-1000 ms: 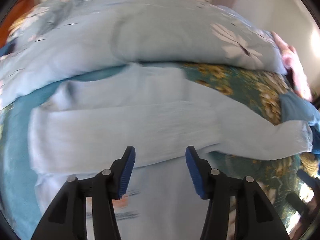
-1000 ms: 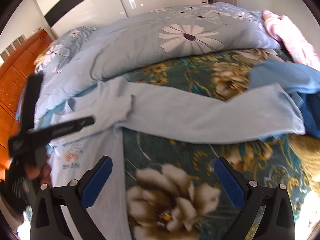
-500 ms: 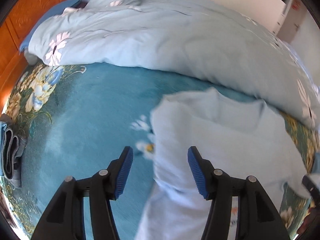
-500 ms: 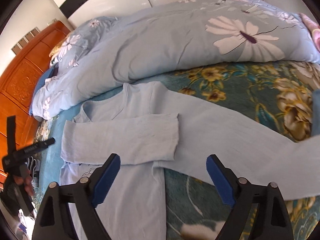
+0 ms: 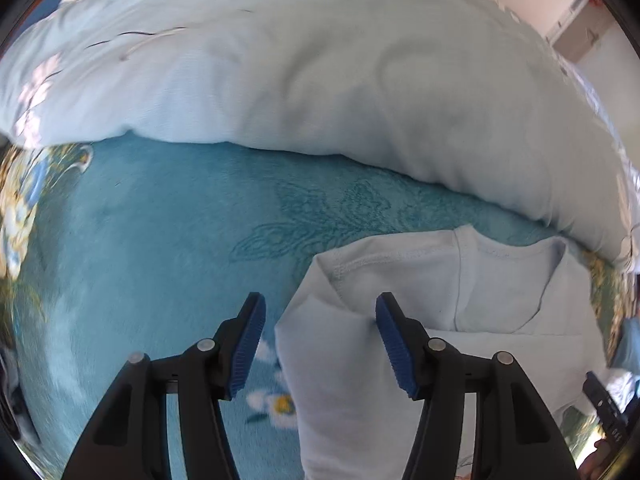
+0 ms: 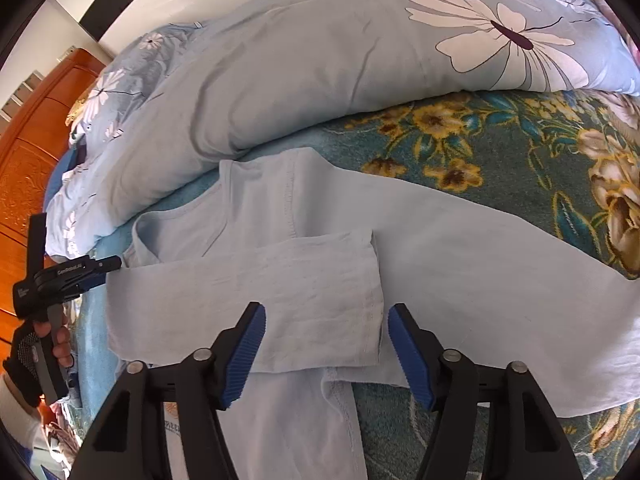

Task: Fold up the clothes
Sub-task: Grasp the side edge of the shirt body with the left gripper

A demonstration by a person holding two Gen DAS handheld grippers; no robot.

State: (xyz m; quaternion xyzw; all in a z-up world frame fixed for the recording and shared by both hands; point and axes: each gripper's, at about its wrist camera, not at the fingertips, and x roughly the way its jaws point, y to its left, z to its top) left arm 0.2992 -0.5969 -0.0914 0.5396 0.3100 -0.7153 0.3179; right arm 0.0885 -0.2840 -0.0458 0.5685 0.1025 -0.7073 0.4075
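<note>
On a bed with a teal floral blanket (image 6: 500, 152), a pale blue long-sleeved shirt (image 6: 460, 264) lies flat at frame centre, one sleeve folded across its chest. The right hand-held gripper (image 6: 326, 354) hovers wide above the sleeve cuff. The left hand-held gripper (image 5: 318, 346) is wide over the shirt's shoulder edge. A light blue duvet (image 5: 320, 72) fills the upper frame.

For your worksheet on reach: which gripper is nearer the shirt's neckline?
Left. The left gripper sits at the shoulder beside the neckline; the right gripper is over the folded sleeve's cuff, farther off.
</note>
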